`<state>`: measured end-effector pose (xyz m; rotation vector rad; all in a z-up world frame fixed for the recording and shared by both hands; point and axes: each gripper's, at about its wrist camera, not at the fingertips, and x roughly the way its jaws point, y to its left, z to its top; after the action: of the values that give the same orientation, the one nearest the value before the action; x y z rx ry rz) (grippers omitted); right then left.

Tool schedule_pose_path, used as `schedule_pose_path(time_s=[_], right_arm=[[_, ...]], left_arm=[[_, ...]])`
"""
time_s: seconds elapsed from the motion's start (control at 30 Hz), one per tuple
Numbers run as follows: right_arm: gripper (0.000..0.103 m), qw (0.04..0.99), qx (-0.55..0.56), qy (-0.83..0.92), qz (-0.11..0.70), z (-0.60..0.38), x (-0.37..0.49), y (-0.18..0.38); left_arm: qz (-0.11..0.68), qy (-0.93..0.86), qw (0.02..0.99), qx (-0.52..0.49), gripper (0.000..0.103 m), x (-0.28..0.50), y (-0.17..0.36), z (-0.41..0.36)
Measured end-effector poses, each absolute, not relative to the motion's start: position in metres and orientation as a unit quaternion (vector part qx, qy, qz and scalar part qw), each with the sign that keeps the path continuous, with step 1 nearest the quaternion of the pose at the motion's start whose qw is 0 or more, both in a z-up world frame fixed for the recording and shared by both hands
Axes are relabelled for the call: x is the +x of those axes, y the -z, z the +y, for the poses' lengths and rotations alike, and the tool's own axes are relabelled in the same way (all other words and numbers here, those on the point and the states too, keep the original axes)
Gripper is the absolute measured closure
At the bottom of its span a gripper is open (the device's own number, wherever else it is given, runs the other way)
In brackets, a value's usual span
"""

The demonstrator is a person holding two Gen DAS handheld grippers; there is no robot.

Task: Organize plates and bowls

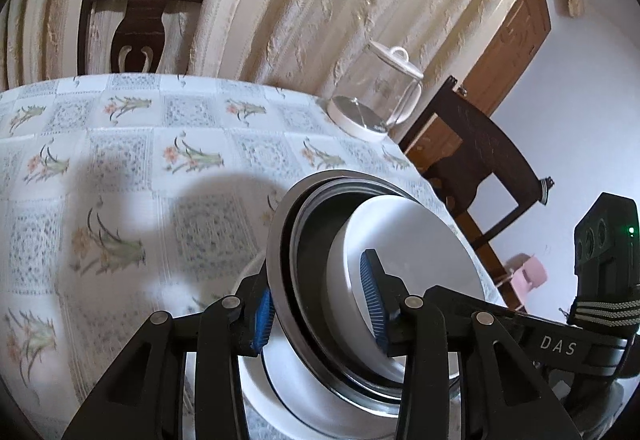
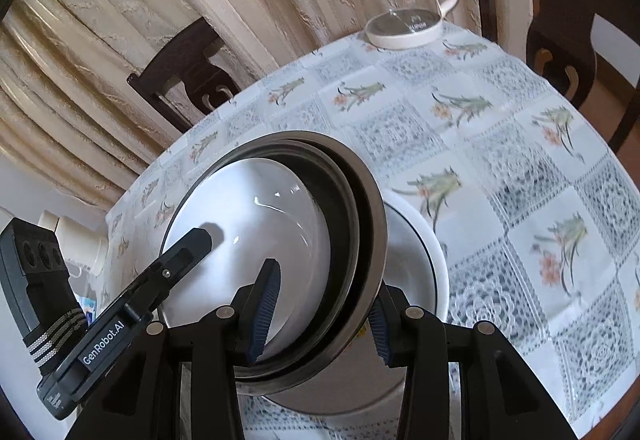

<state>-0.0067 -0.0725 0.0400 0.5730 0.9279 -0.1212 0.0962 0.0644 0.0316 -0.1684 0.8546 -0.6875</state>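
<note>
Both grippers [image 1: 320,314] [image 2: 322,314] grip stacked bowls' [image 1: 416,236] rims | tablecloth [image 1: 120,144] beyond bare

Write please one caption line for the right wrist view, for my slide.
Both hand-held grippers grip a nested stack of bowls above a white plate on the floral tablecloth.

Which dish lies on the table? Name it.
The white plate lies underneath; the steel bowl and inner white bowl are gripped tilted above it.
</note>
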Motion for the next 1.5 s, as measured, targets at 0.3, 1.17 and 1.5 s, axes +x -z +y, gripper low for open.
schedule_pose_path(time_s=[0.3, 1.17, 1.5], right_arm=[[0.059, 0.844, 0.288, 0.056, 0.449, -0.082, -0.025, -0.023], [0.054, 0.854, 0.285, 0.051, 0.433, -0.088, -0.033, -0.01], [0.053, 0.87, 0.253, 0.061, 0.418, -0.081, -0.034, -0.01]], left_arm=[[0.425, 0.326, 0.842, -0.069, 0.062, 0.076, -0.011, 0.059], [0.409, 0.316, 0.856, -0.016, 0.045, 0.06, 0.004, 0.042], [0.353, 0.306, 0.884, 0.009, 0.035, 0.049, -0.011, 0.047]])
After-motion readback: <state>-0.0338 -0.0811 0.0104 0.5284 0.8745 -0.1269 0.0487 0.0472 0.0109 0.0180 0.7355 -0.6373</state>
